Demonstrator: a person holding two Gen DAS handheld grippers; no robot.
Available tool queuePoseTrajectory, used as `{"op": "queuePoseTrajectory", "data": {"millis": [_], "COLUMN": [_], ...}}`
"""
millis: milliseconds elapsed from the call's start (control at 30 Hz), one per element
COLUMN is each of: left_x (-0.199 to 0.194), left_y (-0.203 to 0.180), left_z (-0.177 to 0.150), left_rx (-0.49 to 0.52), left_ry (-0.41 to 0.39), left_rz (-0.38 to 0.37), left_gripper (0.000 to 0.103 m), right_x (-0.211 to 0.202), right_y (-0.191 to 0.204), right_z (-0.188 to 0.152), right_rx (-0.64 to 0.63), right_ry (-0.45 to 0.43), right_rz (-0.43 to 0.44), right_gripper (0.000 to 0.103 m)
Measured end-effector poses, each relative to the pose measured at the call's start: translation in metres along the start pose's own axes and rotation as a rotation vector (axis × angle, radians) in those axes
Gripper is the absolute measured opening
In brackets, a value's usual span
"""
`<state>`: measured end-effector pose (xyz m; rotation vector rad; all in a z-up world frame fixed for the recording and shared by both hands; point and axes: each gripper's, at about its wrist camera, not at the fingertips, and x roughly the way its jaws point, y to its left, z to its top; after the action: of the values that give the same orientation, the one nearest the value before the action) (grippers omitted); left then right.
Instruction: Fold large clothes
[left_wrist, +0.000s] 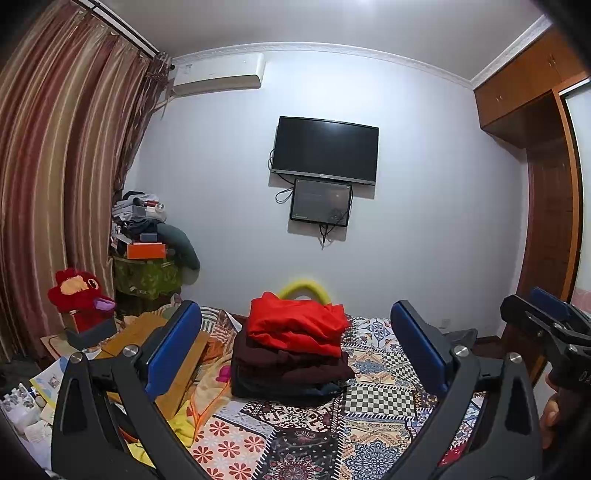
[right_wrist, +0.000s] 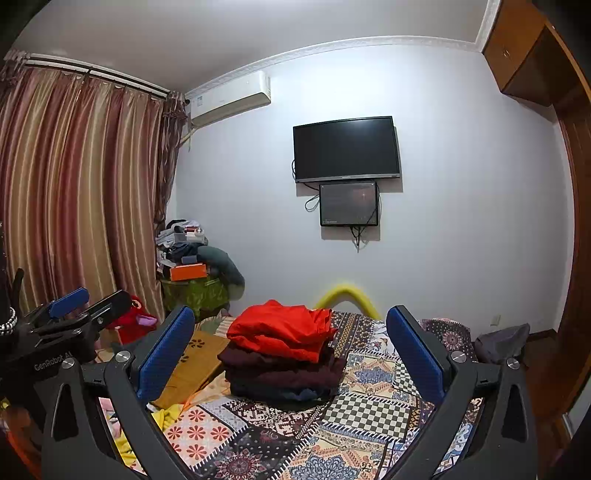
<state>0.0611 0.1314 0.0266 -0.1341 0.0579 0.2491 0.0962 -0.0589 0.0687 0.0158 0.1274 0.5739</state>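
Observation:
A stack of folded clothes sits on the patterned bedspread (left_wrist: 373, 398): a red garment (left_wrist: 295, 321) on top, dark maroon garments (left_wrist: 288, 365) under it, a dark blue one at the bottom. The stack also shows in the right wrist view, with the red garment (right_wrist: 280, 328) on top. My left gripper (left_wrist: 295, 354) is open and empty, held above the bed in front of the stack. My right gripper (right_wrist: 291, 354) is open and empty, also facing the stack. The right gripper shows at the right edge of the left wrist view (left_wrist: 546, 317); the left gripper shows at the left of the right wrist view (right_wrist: 81, 306).
A mustard cloth (right_wrist: 192, 365) and yellow fabric (right_wrist: 166, 413) lie on the bed's left. A red plush toy (left_wrist: 79, 295), a cluttered green bin (left_wrist: 147, 273) and curtains (left_wrist: 55, 184) stand left. A TV (left_wrist: 325, 149) hangs on the far wall. A wooden wardrobe (left_wrist: 546, 206) stands right.

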Motion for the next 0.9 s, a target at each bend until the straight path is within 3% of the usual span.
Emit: {"op": "queuePoseTrajectory", "data": {"millis": [900], "left_x": [0.0057], "left_y": [-0.0004], "left_z": [-0.0006], "left_rx": [-0.022], "left_ry": [0.035], "left_rz": [-0.06], "left_gripper": [0.103], "right_x": [0.0038], "right_y": [-0.0003], "right_z": [-0.0021], "right_rx": [0.022], "right_ry": [0.02], "right_rz": [-0.007], "right_gripper": [0.103]}}
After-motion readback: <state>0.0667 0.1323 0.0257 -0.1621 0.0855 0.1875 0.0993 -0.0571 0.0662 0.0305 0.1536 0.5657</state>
